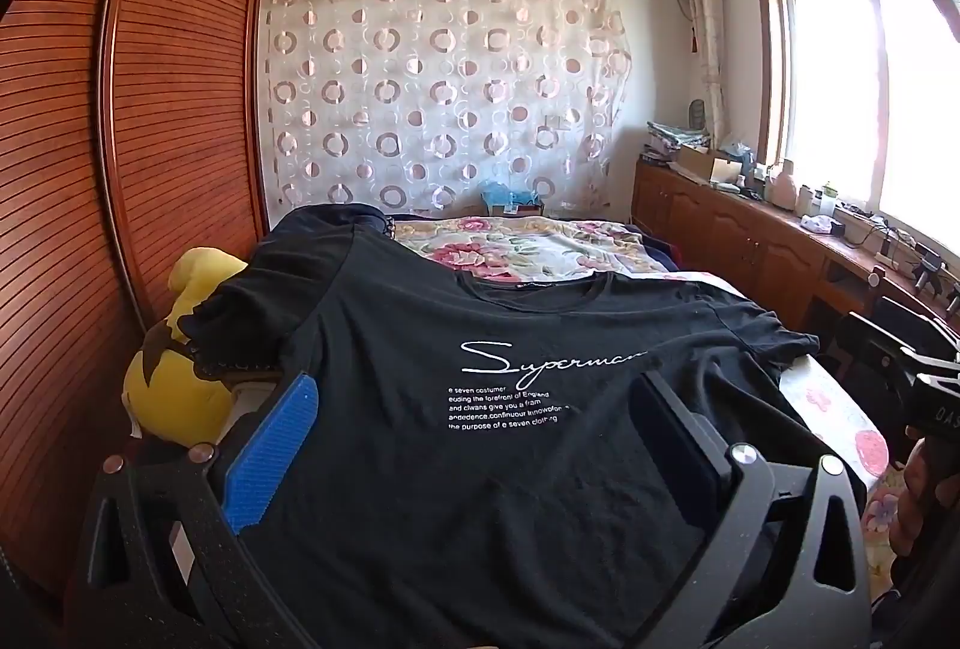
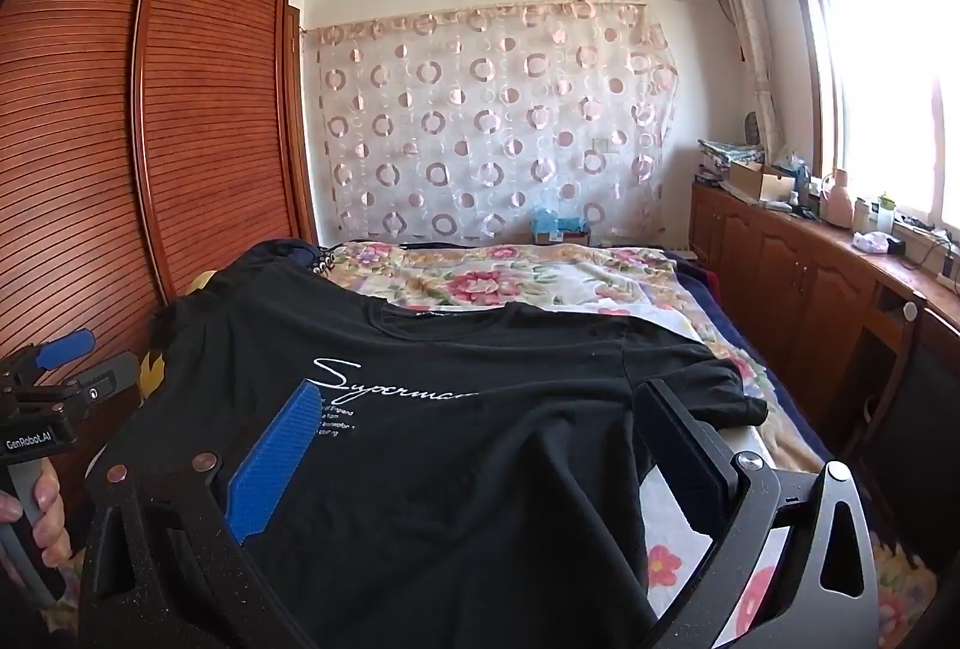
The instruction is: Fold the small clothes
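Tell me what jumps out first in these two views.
A black cotton T-shirt with white "Superman" script lies spread flat across the floral bedspread, filling the foreground. At its left sleeve sits a yellow plush toy against the slatted wooden wardrobe. Both grippers hover open above the shirt's near hem.

Both wrist views low, close, facing headward, sharing black T-shirt (image 1: pixel 480 409)
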The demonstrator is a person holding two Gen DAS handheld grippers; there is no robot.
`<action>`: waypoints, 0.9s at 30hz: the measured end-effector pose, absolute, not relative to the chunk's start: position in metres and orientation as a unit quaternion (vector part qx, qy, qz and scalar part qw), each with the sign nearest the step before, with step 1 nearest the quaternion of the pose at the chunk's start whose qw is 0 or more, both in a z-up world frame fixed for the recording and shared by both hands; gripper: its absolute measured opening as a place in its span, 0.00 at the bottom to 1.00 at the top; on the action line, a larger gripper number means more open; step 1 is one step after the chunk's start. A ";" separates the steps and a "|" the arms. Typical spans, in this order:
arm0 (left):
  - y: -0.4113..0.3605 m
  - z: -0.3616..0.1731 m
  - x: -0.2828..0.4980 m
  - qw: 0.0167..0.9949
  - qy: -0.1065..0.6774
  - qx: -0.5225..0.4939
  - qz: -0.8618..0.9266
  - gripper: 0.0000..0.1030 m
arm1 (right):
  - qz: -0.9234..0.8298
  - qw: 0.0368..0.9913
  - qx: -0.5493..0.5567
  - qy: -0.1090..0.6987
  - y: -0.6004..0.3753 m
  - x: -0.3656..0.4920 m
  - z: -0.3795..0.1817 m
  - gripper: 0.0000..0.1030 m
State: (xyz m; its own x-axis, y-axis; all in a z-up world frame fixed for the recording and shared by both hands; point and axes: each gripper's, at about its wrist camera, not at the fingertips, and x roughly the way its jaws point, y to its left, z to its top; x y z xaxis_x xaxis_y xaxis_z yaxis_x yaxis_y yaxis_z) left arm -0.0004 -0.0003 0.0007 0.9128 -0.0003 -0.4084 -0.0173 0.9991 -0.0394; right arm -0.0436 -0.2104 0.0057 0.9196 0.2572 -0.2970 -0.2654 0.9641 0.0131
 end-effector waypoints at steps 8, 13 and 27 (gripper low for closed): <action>-0.002 -0.004 -0.001 0.978 0.208 -0.020 0.004 1.00 | 0.135 0.980 -0.012 0.142 -0.212 -0.050 -0.001 1.00; -0.002 -0.003 0.000 0.978 0.208 -0.021 0.003 1.00 | 0.136 0.980 -0.010 0.146 -0.213 -0.050 -0.001 1.00; 0.001 0.003 -0.001 0.979 0.205 -0.020 0.003 1.00 | 0.135 0.980 -0.011 0.145 -0.212 -0.051 -0.001 1.00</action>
